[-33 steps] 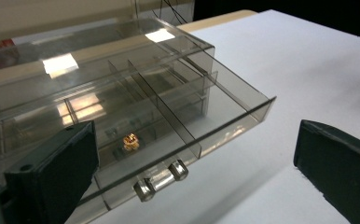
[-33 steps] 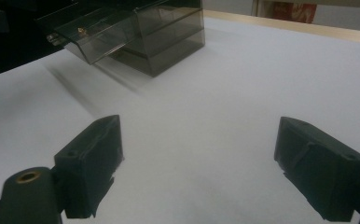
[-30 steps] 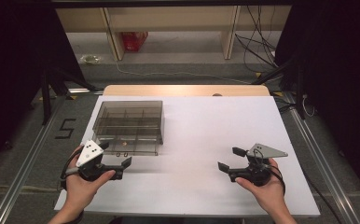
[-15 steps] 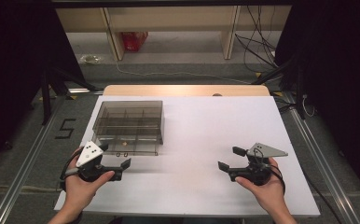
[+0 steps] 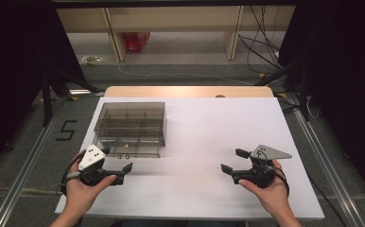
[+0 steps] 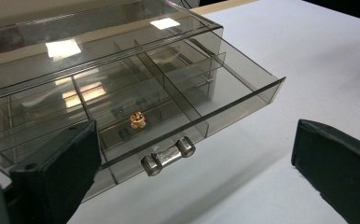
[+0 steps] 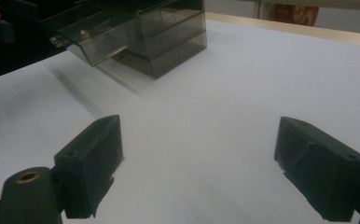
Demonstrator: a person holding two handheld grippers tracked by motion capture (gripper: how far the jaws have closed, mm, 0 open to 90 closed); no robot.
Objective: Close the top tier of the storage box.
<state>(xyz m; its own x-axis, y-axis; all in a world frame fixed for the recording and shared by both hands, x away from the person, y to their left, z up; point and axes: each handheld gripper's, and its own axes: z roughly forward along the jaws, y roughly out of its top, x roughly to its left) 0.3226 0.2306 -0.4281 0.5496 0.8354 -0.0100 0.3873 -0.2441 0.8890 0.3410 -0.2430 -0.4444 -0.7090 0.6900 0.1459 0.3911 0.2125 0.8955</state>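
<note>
Nearby, on white table (image 5: 195, 127), smoky clear plastic drawer box (image 5: 131, 124), lower drawer (image 6: 169, 116) pulled out, small golden bead (image 6: 137, 120) inside behind metal bar handle (image 6: 168, 155). Left gripper (image 5: 119, 174) just beside drawer front, jaws spread, gripping nothing. Right gripper (image 5: 235, 161) well apart over bare smooth tabletop, jaws spread, gripping nothing. Wide clear room between both.

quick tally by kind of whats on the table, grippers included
drawer boxes: 1, the smoky clear drawer box, top drawer pulled out
gold items: 1, a small gold piece inside the open drawer
grippers: 2, the left gripper and the right gripper, both with jaws apart
total: 4
</note>
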